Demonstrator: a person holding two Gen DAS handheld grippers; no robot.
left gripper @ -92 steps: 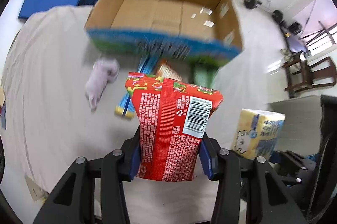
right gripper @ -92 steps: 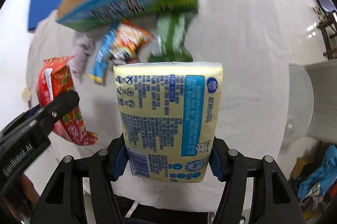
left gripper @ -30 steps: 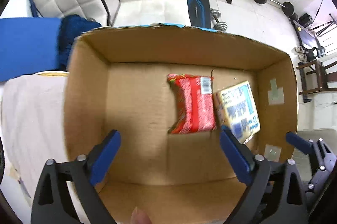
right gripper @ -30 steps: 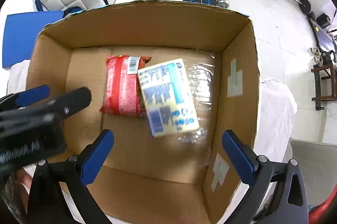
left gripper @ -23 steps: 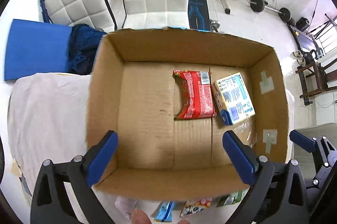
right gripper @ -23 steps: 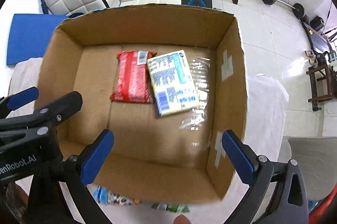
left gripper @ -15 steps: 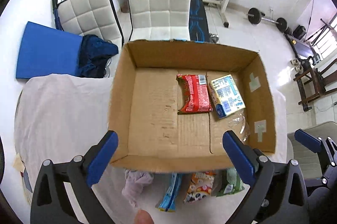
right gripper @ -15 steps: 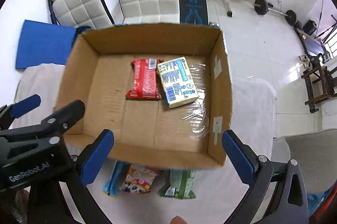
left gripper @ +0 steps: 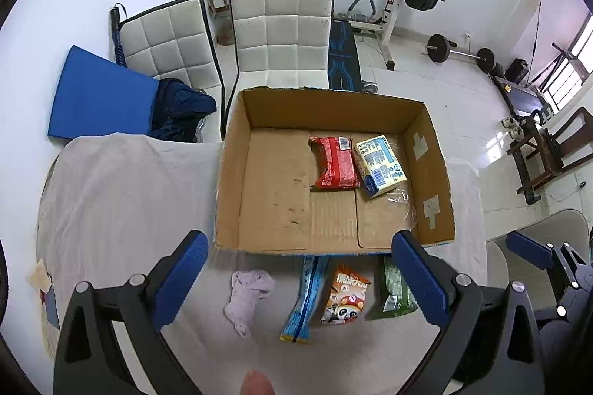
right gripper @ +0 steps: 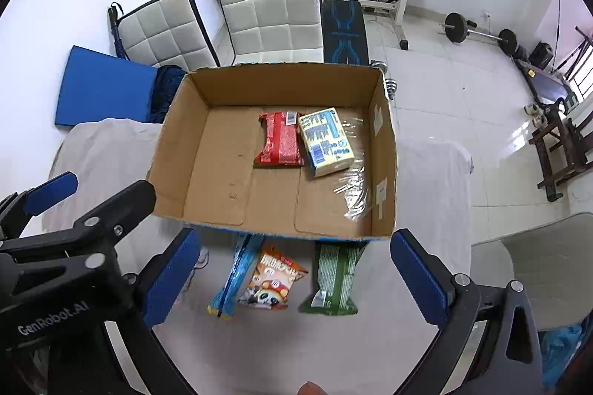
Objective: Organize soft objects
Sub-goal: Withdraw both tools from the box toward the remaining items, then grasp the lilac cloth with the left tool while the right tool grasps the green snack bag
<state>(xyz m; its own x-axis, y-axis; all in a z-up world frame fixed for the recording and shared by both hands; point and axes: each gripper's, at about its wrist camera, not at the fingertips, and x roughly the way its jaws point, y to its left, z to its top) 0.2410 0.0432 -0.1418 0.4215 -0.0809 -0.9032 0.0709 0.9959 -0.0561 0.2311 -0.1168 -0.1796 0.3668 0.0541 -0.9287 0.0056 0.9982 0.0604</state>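
Left wrist view: the left tool (left gripper: 300, 278) is released, jaws spread wide, nothing between them, held above the cloth-covered bench (left gripper: 122, 194). A cardboard box (left gripper: 229, 172) stands at 12 o'clock from the tool. Inside it, toward the far right, a red snack pack (left gripper: 335, 163) and a yellow tissue pack (left gripper: 380, 165) lie flat, side by side and touching. On the bench in front of the box's near wall lie four items in a row: a lilac cloth (left gripper: 246, 296) at 11 o'clock, then a blue packet (left gripper: 302, 306), an orange panda packet (left gripper: 346, 295) and a green packet (left gripper: 391, 291), the last three partly tucked under the box edge. The right tool's blue pad shows at 3 o'clock.

Right wrist view: the right tool (right gripper: 296, 274) is likewise released and empty. The box (right gripper: 385, 150) sits at 12 o'clock, with the red snack pack (right gripper: 280, 142) and yellow tissue pack (right gripper: 326, 142) beside clear film, possibly loose wrap (right gripper: 357, 187). The blue packet (right gripper: 235, 278), orange panda packet (right gripper: 272, 278) and green packet (right gripper: 333, 280) lie between the jaws. The left tool (right gripper: 52, 194) is visible at 9 o'clock.
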